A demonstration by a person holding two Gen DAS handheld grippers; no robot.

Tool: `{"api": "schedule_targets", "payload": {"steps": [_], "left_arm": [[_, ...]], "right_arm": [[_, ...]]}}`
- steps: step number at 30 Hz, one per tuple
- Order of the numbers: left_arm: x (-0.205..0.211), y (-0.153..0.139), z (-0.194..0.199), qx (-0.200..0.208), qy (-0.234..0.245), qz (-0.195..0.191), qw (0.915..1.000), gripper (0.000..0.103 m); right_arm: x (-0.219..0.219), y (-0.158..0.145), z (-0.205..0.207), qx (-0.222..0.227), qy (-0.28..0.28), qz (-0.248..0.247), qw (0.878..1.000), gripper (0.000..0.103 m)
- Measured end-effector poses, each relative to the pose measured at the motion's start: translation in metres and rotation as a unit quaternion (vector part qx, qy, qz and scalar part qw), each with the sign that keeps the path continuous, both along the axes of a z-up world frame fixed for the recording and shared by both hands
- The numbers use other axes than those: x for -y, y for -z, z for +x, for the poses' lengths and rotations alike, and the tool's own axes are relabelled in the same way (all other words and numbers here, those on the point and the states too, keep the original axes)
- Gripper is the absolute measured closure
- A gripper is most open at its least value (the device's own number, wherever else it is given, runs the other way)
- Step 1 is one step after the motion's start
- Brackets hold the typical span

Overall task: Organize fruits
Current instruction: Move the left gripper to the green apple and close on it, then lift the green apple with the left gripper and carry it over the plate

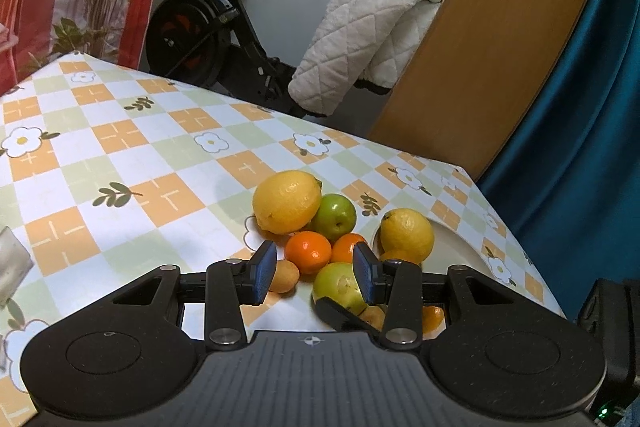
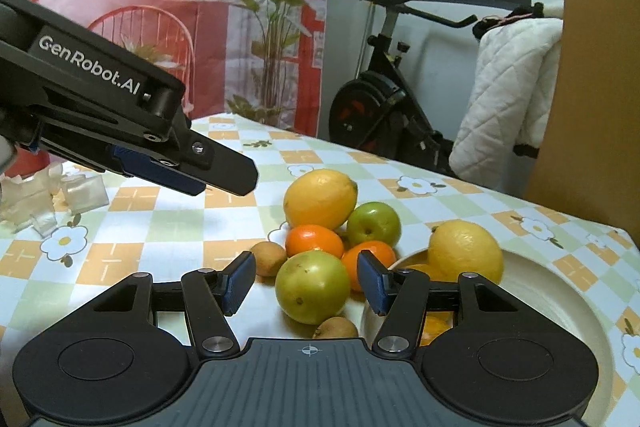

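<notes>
Only one readable text — "GenRobot.AI" in white letters along the black side of the left gripper (image 2: 224,173), seen from the right wrist.

Even indoor light, soft shadows under the fruit (image 2: 320,247), sharp centre, fisheye-bent dark edges.

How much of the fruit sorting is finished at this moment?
Done: one lemon and some orange fruit lie in the white plate. In hand: nothing; the right gripper is open around a green apple, the left gripper empty. Left: the pile on the tablecloth, including another lemon.
</notes>
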State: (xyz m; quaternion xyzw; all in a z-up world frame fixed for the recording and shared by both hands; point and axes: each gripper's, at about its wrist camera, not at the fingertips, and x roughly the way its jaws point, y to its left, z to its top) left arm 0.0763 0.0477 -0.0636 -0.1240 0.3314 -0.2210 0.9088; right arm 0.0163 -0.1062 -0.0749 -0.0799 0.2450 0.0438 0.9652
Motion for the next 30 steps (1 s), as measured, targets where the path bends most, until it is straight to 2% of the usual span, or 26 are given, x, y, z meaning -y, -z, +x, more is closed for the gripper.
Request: {"api": "schedule_targets", "payload": {"steps": [11,14,30], "left_arm": [[0.007,0.014,0.012,-0.024,0.018,0.000,0.9996,0.058],[0.011,0.018,0.014,-0.033,0.027,0.002,0.9991,0.058],[0.027,0.036,0.021,-0.062,0.050,0.011,0.9968,0.056]], "right_arm": [[0.001,0.010,0.015,-0.032,0.014,0.001,0.999,0.051],[0.002,0.012,0.019,-0.040,0.017,0.005,0.999,0.054],[0.004,0.011,0.014,-0.037,0.002,0.014,0.999,0.052]]}}
